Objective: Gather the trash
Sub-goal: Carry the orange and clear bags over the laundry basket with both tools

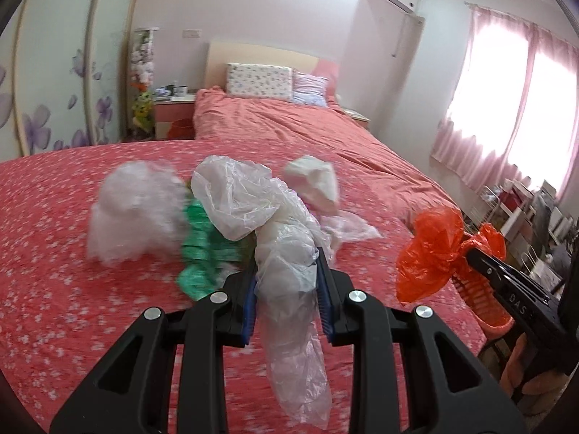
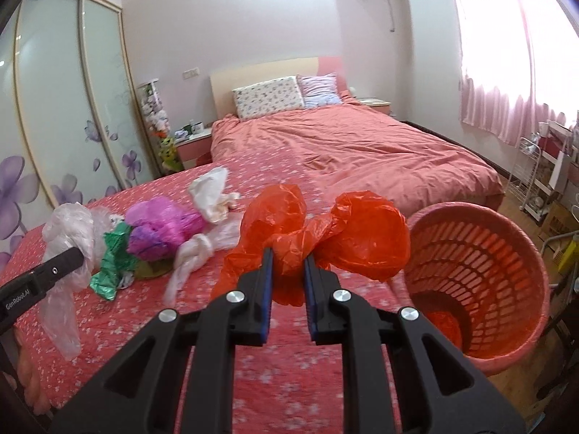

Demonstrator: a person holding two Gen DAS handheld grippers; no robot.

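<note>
Over bed (image 1: 54, 217): left hand-held gripper (image 1: 287, 271) clamps clear bag (image 1: 289, 260), blurred; right hand-held gripper (image 2: 287, 264) clamps orange bag (image 2: 362, 238).

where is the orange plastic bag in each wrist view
Left wrist view: the orange plastic bag is at right of centre, clamped at the tip of the right gripper, which enters from the right edge.
Right wrist view: the bag is at centre, bunched between that gripper's fingers.
Shared landmark: the floral pillow at the headboard.
</note>
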